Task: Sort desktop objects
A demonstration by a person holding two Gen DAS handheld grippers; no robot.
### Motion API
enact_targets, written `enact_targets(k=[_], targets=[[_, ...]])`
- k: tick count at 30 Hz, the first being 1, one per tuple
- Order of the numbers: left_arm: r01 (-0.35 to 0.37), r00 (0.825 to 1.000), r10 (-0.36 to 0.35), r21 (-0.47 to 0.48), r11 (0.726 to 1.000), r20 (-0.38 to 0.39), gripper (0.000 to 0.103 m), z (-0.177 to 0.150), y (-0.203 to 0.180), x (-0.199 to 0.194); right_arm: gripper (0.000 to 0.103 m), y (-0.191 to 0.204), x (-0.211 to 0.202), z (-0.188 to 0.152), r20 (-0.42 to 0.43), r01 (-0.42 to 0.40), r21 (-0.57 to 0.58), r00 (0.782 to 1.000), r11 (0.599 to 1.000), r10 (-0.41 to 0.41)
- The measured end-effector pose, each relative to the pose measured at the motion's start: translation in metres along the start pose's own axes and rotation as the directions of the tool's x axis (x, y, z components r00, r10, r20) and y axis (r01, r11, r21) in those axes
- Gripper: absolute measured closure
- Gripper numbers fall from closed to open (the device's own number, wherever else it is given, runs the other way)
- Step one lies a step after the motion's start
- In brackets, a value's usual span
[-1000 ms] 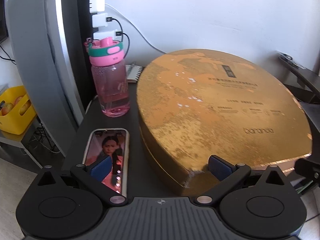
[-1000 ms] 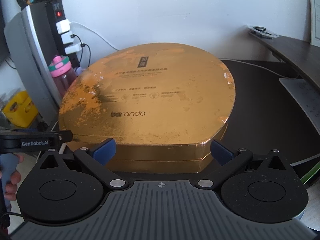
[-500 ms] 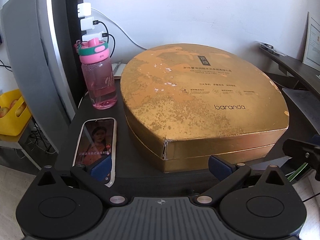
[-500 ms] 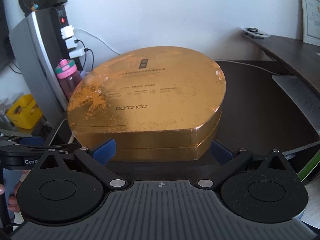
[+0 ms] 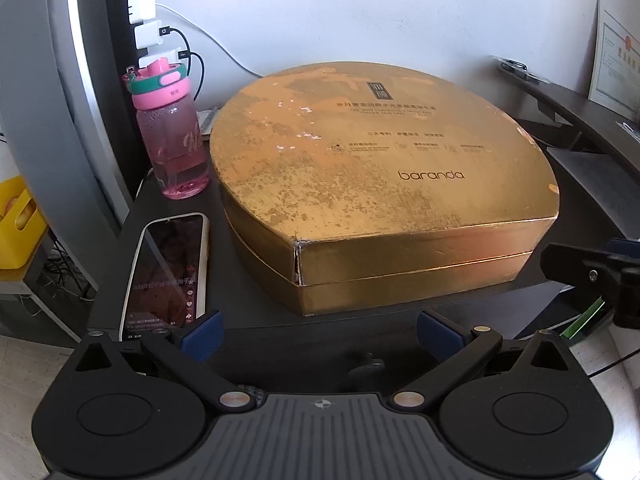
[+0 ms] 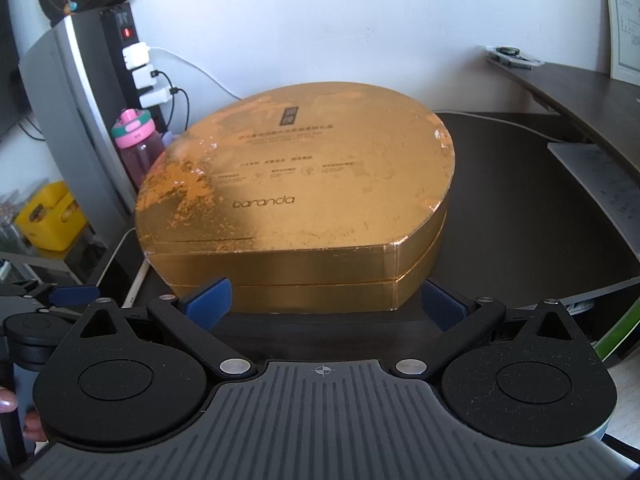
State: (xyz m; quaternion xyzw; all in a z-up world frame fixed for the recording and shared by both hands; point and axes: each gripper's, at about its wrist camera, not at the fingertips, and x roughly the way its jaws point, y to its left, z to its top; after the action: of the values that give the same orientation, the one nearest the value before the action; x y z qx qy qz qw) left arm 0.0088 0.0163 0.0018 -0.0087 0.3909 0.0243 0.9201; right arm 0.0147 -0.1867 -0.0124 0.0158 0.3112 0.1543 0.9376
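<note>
A large gold box [image 5: 376, 184], rounded at the back and squared at its front corners, sits on the dark surface [image 5: 256, 344] with its lid on and the word "baranda" printed across the top. The left gripper [image 5: 319, 330] hangs just off the near edge of the surface with its blue-padded jaws spread wide and nothing between them, facing the front left corner of the box without touching it. The right gripper [image 6: 324, 304] is likewise spread wide and empty, its two pads low in front of the box's front wall, apart from it. Left of the box a phone [image 5: 168, 276] in a pale case lies flat with its screen lit, its near end just beside the left gripper's left pad. Behind the phone a pink water bottle [image 5: 172, 136] with a green band and pink cap stands upright, close beside the box's left curve. Further back a black power strip [image 5: 138, 8] stands vertically with white chargers plugged in. A yellow crate [image 6: 50, 216] sits lower, off to the left. A fingertip shows at the lower left edge of the right wrist view.
</note>
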Motion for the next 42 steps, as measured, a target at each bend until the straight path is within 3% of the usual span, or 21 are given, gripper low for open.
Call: enact_targets(k=[8, 12, 17, 22, 27, 34, 42], targets=[[-0.086, 0.990, 0.095, -0.088, 0.992, 0.107, 0.000, 0.030, 0.023, 0.006, 0.000, 0.000, 0.021, 0.013, 0.014, -0.018, -0.021, 1.000, 1.000, 0.019], [-0.118, 0.983, 0.129, -0.082, 0.990, 0.134, 0.001, 0.049, 0.024, 0.025, 0.001, 0.002, 0.038, 0.022, 0.009, -0.033, -0.046, 0.999, 0.998, 0.033], [-0.146, 0.983, 0.151, -0.049, 0.988, 0.109, 0.000, 0.061, 0.021, 0.048, 0.003, 0.006, 0.058, 0.033, 0.003, -0.051, -0.077, 0.999, 0.996, 0.051], [-0.130, 0.987, 0.137, -0.072, 0.989, 0.090, 0.000, 0.063, 0.027, 0.051, 0.003, 0.010, 0.079, 0.044, -0.005, -0.069, -0.108, 0.998, 0.992, 0.068], [-0.122, 0.990, 0.128, -0.093, 0.988, 0.063, 0.000, 0.062, 0.030, 0.050, 0.004, 0.026, 0.078, 0.044, -0.034, -0.017, -0.159, 0.999, 0.987, 0.011], [-0.062, 0.996, 0.065, -0.058, 0.996, 0.053, 0.000, 0.042, 0.020, 0.021, 0.001, 0.018, 0.032, 0.032, 0.001, -0.048, -0.090, 0.999, 0.995, 0.048], [0.025, 0.999, -0.026, 0.017, 1.000, 0.046, 0.000, 0.005, -0.013, -0.016, 0.001, 0.011, -0.008, 0.000, -0.001, -0.015, -0.052, 1.000, 0.999, 0.015]])
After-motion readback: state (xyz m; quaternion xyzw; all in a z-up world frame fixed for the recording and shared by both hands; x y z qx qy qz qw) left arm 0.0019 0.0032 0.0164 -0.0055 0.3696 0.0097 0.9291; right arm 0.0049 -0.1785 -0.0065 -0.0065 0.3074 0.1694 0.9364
